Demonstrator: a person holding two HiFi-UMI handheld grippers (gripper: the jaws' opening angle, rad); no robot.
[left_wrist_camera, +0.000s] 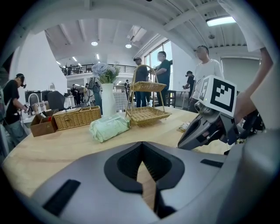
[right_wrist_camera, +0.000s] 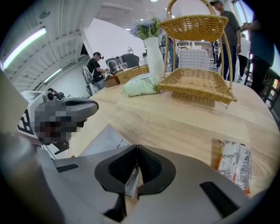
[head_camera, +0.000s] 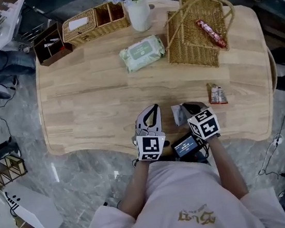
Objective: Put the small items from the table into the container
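My right gripper is near the table's front edge, shut on the edge of a flat white sachet. A thin strip of the sachet shows between its jaws, and the rest of the sachet lies on the wood to the left. Just left of it, my left gripper is shut with nothing in it. An orange-and-white snack packet lies to the right. The handled wicker basket stands at the back right with a red snack inside.
A green wipes pack lies mid-table. A white vase of flowers, a wicker organiser and a brown box line the far edge. Several people stand beyond the table.
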